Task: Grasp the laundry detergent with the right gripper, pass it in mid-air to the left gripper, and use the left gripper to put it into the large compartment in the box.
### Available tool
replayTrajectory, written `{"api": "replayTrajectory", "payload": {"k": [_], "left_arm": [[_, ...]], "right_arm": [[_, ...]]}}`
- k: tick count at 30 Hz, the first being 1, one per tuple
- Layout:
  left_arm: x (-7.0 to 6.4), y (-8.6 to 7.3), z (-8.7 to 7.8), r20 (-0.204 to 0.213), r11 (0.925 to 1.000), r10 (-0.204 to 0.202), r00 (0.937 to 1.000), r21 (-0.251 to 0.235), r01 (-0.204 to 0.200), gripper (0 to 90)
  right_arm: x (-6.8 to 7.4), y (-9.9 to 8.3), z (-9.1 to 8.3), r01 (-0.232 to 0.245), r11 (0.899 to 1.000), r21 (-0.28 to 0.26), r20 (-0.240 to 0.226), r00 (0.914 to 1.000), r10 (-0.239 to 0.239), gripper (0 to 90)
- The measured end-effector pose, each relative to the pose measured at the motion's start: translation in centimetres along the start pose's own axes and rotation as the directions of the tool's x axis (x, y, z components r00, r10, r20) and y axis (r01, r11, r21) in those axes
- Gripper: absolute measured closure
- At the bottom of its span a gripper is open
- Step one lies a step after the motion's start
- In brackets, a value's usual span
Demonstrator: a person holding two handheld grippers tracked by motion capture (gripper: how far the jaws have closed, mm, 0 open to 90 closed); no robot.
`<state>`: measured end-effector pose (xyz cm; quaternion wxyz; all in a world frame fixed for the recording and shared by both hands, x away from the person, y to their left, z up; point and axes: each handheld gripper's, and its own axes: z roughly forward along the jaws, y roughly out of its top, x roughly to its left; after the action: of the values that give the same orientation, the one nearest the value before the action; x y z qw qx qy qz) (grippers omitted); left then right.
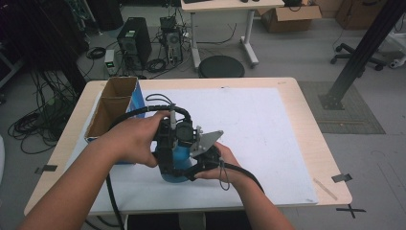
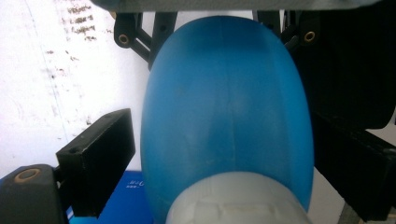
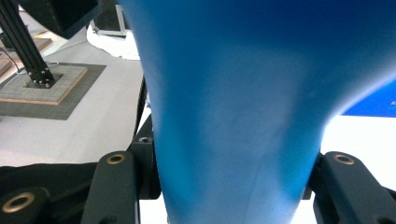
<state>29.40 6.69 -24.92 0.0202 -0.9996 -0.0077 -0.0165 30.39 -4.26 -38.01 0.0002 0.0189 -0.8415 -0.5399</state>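
table [image 1: 306, 139]: white mat on top | cardboard box [image 1: 111, 106]: open, far-left of mat | blue bottle [image 1: 179, 160]: upright, near mat's front edge | left gripper [image 1: 165, 158]: jaws spread around bottle | right gripper [image 1: 194, 172]: pinching bottle's base

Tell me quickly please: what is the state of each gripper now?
Left gripper: jaws either side of the blue bottle, a gap at one jaw; grip cannot be told.
Right gripper: shut on the blue bottle.

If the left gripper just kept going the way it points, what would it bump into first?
Probably nothing new: the blue bottle already sits between the left gripper's jaws, so it would press further onto it. Beyond lies the white table cover.
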Motion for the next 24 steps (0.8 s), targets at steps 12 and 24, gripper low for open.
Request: {"api": "replayTrajectory", "payload": {"k": [12, 24], "left_arm": [[-0.04, -0.01, -0.17, -0.009, 1.0, 0.003, 1.0, 0.001, -0.003, 13.2], [-0.1, 0.01, -0.16, -0.01, 1.0, 0.006, 0.9999, 0.003, -0.006, 18.9]], "right_arm": [[0.11, 0.12, 0.0, 0.002, 1.0, -0.009, 0.0, 1.0, -0.002, 45.8], [0.1, 0.1, 0.07, -0.003, 1.0, -0.01, 0.003, 1.0, 0.003, 45.7]]}}
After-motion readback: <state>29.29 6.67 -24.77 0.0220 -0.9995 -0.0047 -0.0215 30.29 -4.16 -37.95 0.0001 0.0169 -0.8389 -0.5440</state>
